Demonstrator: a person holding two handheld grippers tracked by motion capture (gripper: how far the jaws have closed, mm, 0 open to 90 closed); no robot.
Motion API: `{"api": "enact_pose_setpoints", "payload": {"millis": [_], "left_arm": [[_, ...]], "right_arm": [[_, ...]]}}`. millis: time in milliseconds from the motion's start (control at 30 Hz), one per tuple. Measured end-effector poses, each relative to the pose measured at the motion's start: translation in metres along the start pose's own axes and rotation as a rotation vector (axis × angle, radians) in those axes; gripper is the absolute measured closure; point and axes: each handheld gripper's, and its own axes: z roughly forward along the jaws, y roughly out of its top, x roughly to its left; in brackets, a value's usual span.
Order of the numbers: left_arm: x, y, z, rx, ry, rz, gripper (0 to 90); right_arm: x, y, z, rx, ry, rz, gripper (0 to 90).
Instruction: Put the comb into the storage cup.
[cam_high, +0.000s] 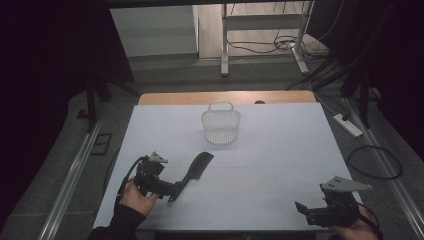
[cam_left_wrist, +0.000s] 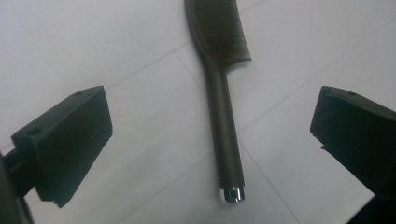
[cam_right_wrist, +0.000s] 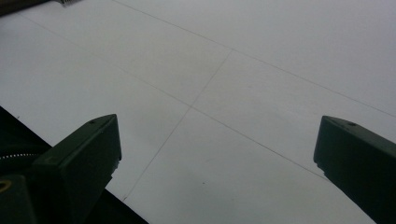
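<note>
While the left gripper (cam_high: 172, 192) sits low at the near left of the table (cam_high: 280, 150), its jaws stand wide apart and grip nothing. Black comb (cam_high: 196, 169) lies flat on the white surface just ahead of those jaws, handle end pointing back between them, untouched by either pad; toothed head lies farther out, angled toward the white wire basket (cam_high: 221, 126). Basket stands upright well beyond the comb, near the table's far edge. Right gripper (cam_high: 301, 209) rests at the near right corner, well apart from the comb, jaws spread over bare table.
</note>
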Motion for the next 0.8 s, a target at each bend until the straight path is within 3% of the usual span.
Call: {"api": "enact_pose_setpoints", "payload": {"millis": [133,367,800], "left_arm": [[-0.002,-0.004,-0.002,-0.001,0.015,0.0,0.0],[-0.001,-0.001,0.006,0.031,0.0,-0.004,0.0],[-0.009,0.012,0.042,0.148,0.007,0.03,0.0]], "right_arm": [[0.0,0.0,0.0,0.002,0.001,0.0,1.2],[0.0,0.0,0.001,0.007,0.002,0.0,1.2],[0.0,0.0,0.002,0.013,0.003,0.0,1.2]]}}
